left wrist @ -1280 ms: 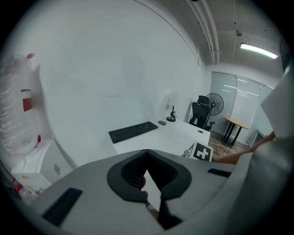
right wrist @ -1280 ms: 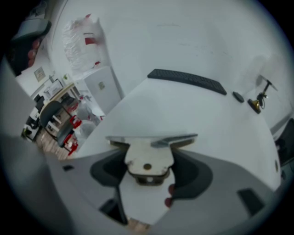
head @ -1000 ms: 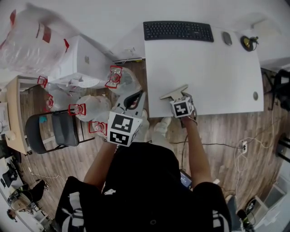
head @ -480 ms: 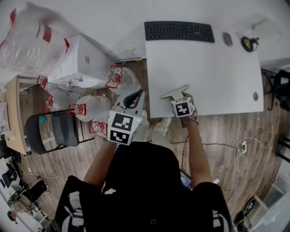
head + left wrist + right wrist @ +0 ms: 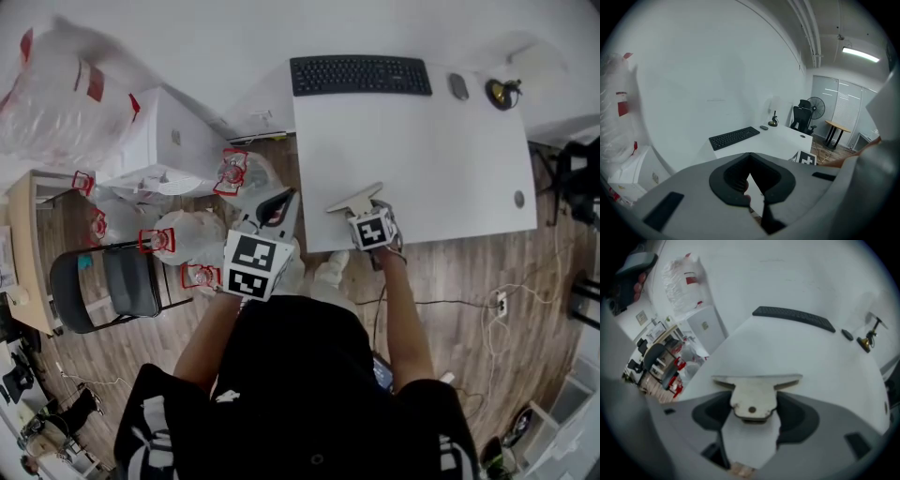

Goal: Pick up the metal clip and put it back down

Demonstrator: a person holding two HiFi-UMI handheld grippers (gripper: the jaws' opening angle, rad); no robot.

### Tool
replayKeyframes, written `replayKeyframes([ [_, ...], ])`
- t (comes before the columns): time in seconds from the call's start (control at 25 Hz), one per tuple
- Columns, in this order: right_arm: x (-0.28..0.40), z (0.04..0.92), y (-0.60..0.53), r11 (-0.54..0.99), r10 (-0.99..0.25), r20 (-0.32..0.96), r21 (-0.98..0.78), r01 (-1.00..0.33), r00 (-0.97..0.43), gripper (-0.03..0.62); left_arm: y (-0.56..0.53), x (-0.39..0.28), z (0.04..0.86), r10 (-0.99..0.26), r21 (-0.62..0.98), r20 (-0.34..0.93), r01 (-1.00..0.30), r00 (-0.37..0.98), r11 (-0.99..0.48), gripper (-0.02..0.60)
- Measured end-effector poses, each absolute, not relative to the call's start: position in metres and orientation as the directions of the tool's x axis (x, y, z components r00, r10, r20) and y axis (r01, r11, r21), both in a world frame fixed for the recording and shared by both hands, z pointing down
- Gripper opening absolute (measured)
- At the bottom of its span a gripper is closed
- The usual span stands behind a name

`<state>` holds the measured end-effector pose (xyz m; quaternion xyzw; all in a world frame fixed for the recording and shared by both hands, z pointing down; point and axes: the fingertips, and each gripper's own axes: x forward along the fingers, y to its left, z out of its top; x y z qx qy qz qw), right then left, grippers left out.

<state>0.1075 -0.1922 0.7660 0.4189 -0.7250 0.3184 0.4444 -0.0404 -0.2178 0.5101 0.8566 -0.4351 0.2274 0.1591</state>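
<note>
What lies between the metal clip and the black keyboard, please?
Nothing: only bare white desk lies between the metal clip, held in the right gripper, and the keyboard. Both the head view and right gripper view show it.

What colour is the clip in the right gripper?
The metal clip is dull silver-grey, clearest in the right gripper view.

In the head view the marker cube covers the rear of the metal clip and the tips of the right claw. The right gripper view is blurred throughout. The dark-and-gold object at the counter's far corner is too small to name.
</note>
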Motion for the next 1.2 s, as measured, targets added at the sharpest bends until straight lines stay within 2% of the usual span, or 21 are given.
replayKeyframes([
  [0.48,0.113,0.713,-0.204,0.402,-0.389,0.875,-0.12,-0.908,-0.288,0.287,-0.23,-0.029,0.495,-0.673,0.076,0.487,-0.795,0.557,-0.602,0.02],
  [1.2,0.122,0.541,-0.25,0.35,-0.659,0.694,-0.059,-0.935,-0.29,0.282,-0.267,-0.013,0.432,-0.705,0.044,0.338,-0.759,0.623,-0.65,0.02],
])
